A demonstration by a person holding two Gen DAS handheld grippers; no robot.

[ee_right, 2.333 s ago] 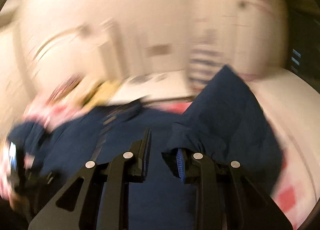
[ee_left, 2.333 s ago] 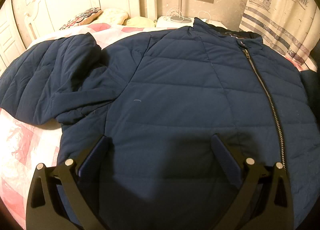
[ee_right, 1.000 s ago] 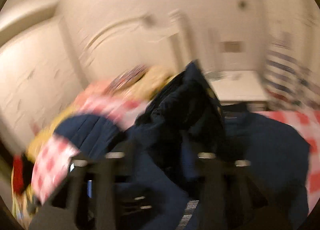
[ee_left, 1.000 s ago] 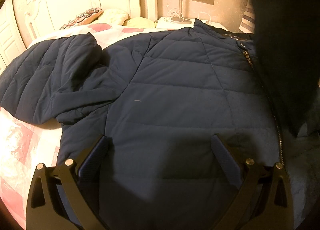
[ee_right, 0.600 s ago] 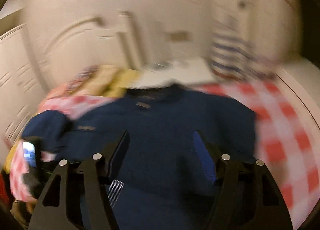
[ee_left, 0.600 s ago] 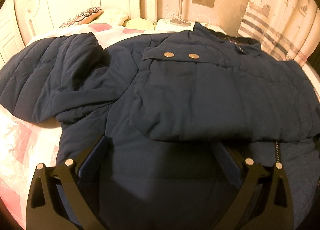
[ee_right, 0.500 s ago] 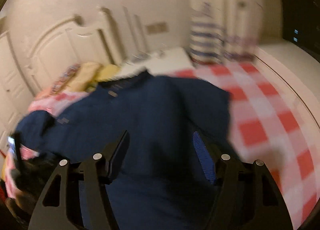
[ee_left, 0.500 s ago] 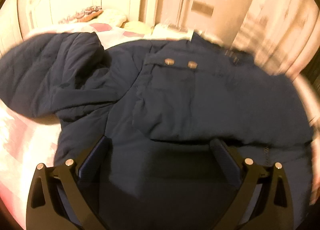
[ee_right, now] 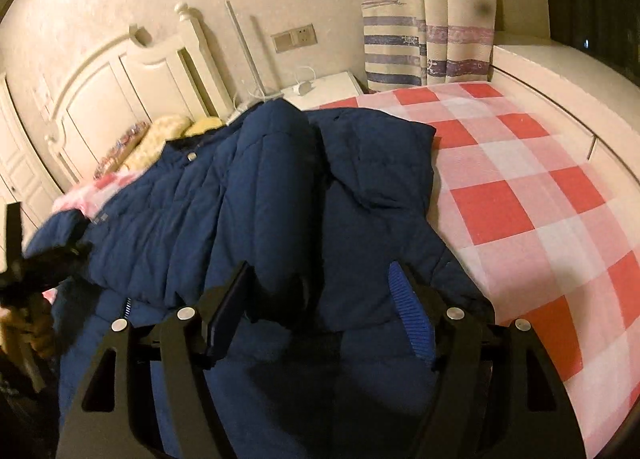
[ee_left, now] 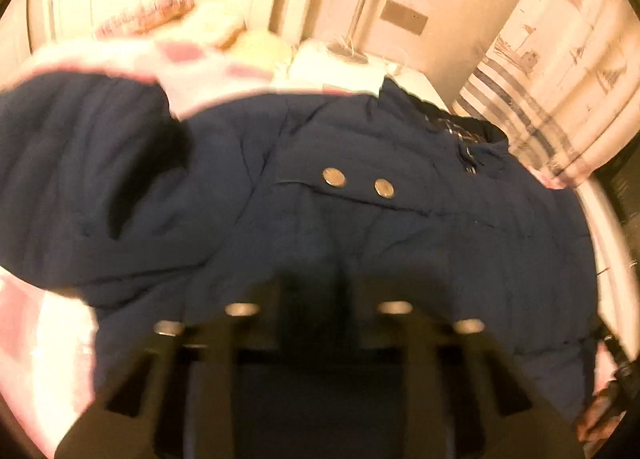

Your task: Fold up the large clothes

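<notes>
On the bed (ee_right: 520,187), a navy quilted jacket (ee_right: 240,199) lies front-up with its right sleeve (ee_left: 400,227) laid across the chest; the left sleeve (ee_left: 80,179) is spread outward. Right tongs (ee_right: 320,299) hover spread and empty above the hem. Left tongs (ee_left: 316,299), blurred by motion, appear drawn close together; whether they pinch fabric cannot be told. The likely step is folding the left sleeve inward: grip near the cuff, lift clear, and lay it flat over the first sleeve without dragging the body. The lower hem is hidden behind both tongs, and the zipper (ee_right: 126,305) is mostly covered.
</notes>
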